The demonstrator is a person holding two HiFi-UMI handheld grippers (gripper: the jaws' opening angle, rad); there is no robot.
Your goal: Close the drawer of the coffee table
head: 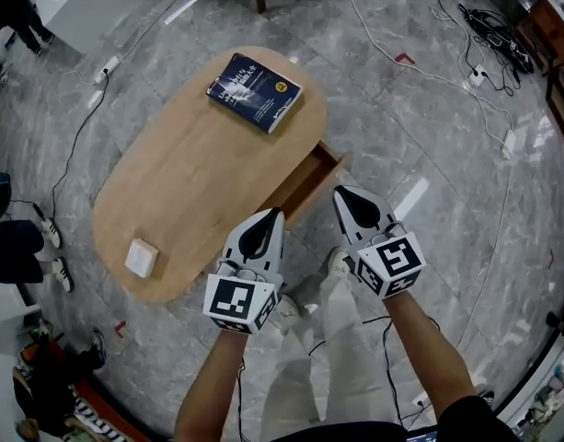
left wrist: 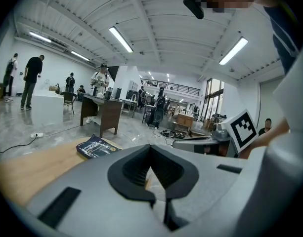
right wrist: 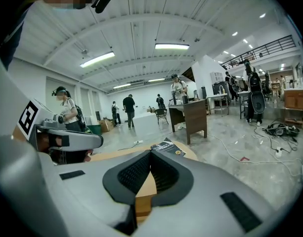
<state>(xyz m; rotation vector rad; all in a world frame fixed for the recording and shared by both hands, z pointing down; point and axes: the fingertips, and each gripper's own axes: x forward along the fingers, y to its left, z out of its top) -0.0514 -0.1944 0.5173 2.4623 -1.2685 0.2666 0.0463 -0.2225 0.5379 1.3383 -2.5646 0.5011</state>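
A large workshop hall with a polished grey marble floor [head: 420,109], crossed by loose cables [head: 77,141]. In the middle stands an oval wooden coffee table [head: 180,173]. A dark blue book [head: 254,91] lies flat at its far end and a small white square block [head: 141,258] sits near its close end.

The drawer [head: 309,178] is pulled out from the table's long side, towards the person, its wooden inside showing.

The left gripper [head: 275,214] has its jaws pressed together with nothing between them. Its tip sits at the table's edge, just beside the near corner of the drawer front.

The right gripper [head: 340,192] is also clamped closed and empty. Its tip is level with the drawer front, very near it; whether it touches cannot be told.

Both bare forearms reach forward and down from the body, roughly parallel, the grippers side by side and angled towards the open drawer.
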